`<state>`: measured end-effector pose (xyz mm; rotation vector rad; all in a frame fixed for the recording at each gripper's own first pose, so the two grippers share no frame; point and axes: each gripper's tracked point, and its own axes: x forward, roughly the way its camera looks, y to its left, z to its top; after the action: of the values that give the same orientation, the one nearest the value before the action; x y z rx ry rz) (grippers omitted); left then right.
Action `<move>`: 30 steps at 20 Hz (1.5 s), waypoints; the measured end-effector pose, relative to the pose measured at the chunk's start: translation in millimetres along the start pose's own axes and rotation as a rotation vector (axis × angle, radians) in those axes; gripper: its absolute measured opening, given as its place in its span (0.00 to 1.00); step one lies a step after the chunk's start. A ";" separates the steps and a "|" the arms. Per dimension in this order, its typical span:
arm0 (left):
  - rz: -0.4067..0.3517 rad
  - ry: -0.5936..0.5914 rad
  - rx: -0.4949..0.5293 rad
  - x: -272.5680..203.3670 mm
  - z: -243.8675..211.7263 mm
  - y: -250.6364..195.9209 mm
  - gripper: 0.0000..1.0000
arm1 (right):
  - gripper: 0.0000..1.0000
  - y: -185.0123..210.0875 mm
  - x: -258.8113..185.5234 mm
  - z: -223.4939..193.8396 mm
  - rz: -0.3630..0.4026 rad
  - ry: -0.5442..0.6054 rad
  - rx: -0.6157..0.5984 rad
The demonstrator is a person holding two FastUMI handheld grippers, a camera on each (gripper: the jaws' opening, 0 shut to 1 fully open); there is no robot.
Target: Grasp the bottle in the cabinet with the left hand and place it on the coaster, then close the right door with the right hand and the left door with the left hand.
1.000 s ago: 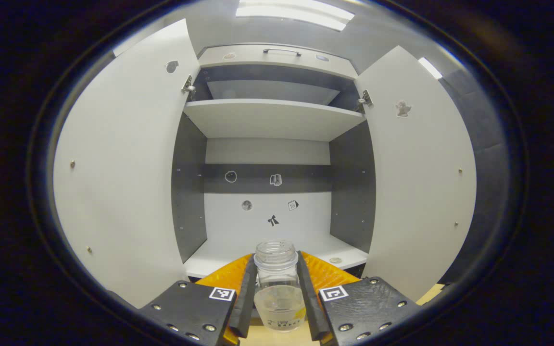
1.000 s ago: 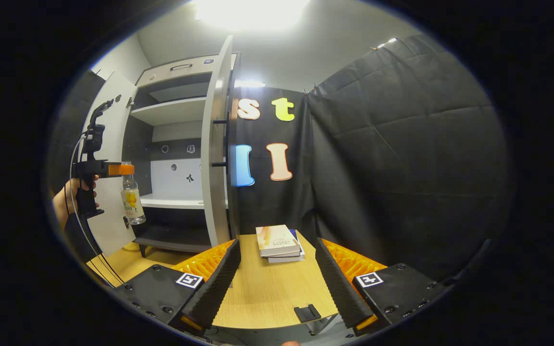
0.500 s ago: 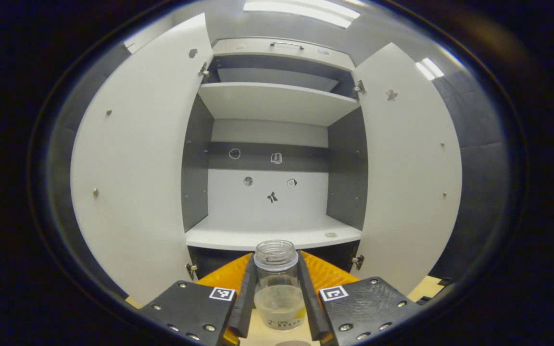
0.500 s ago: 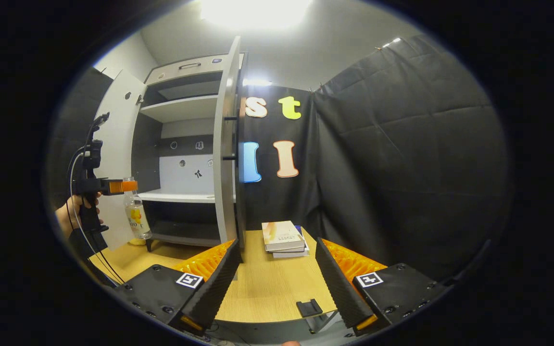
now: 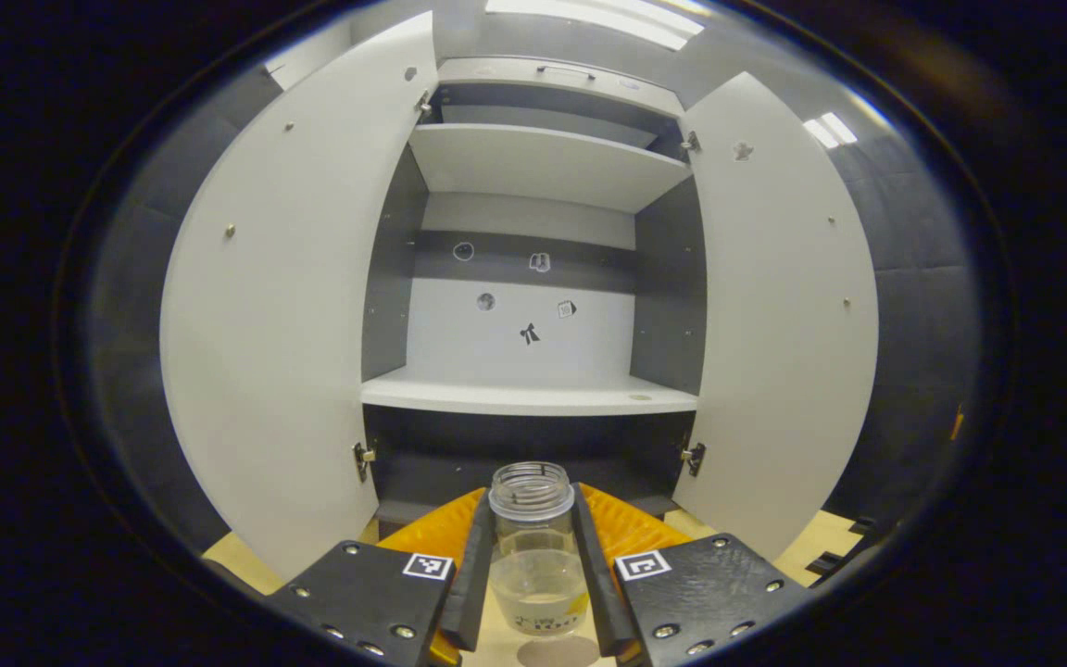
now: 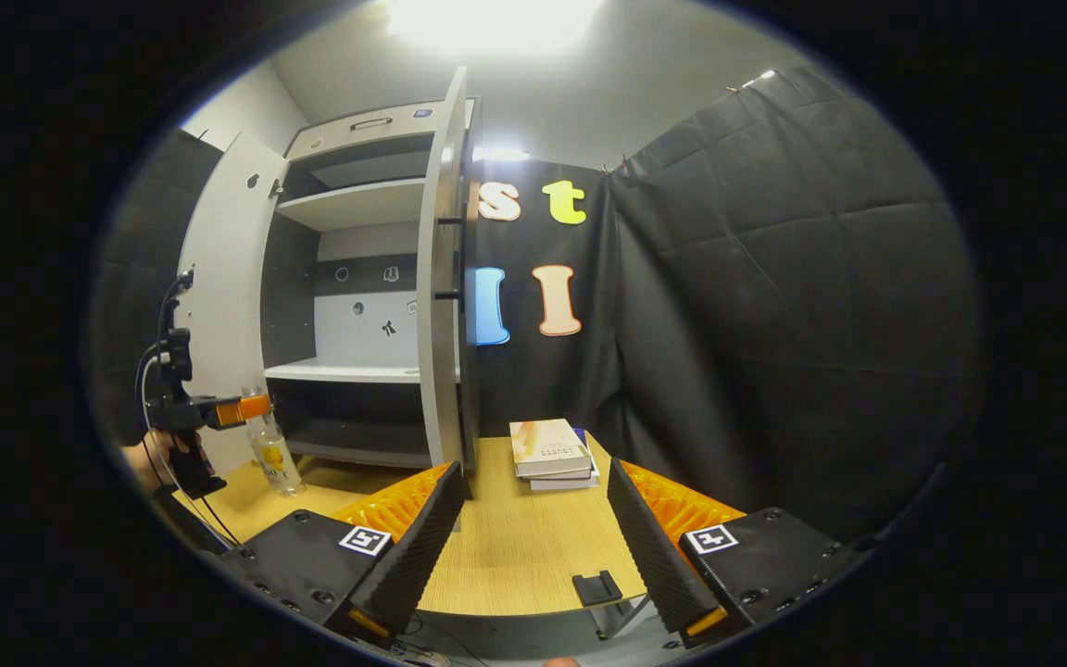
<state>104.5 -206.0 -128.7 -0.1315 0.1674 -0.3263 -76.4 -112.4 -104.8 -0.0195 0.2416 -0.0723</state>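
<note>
- Now my left gripper [image 5: 533, 565], pinching the bottle [image 5: 535, 556], has come lower, just above the coaster [image 5: 557, 651]; release is next.
- My right gripper [image 6: 533, 547] waits spread, near the cabinet [image 6: 357, 278].

Bright ceiling lights [image 6: 494, 17] glare white high above the jaws, the cabinet [image 5: 533, 278] interior evenly lit and sharp, its straight edges bowed by fisheye distortion.
</note>
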 end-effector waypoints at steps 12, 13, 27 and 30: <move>-0.032 0.082 0.000 5.8 -90.4 -14.0 0.49 | 0.96 -2.6 0.5 -1.6 -0.012 0.031 0.011; -0.033 0.088 0.007 6.4 -95.1 -15.6 0.49 | 0.99 -2.9 1.1 -3.1 -0.012 0.036 0.012; -0.019 0.131 0.009 -0.5 -142.6 -32.1 0.50 | 0.99 -1.0 3.5 -12.2 -0.001 0.064 0.013; -0.010 0.144 0.014 -3.7 -146.3 -36.4 0.50 | 0.99 -0.9 4.1 -11.5 0.007 0.060 0.015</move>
<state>62.8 -253.8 -265.5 -0.0950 0.3070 -0.3470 -75.2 -113.7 -117.0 -0.0015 0.3009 -0.0681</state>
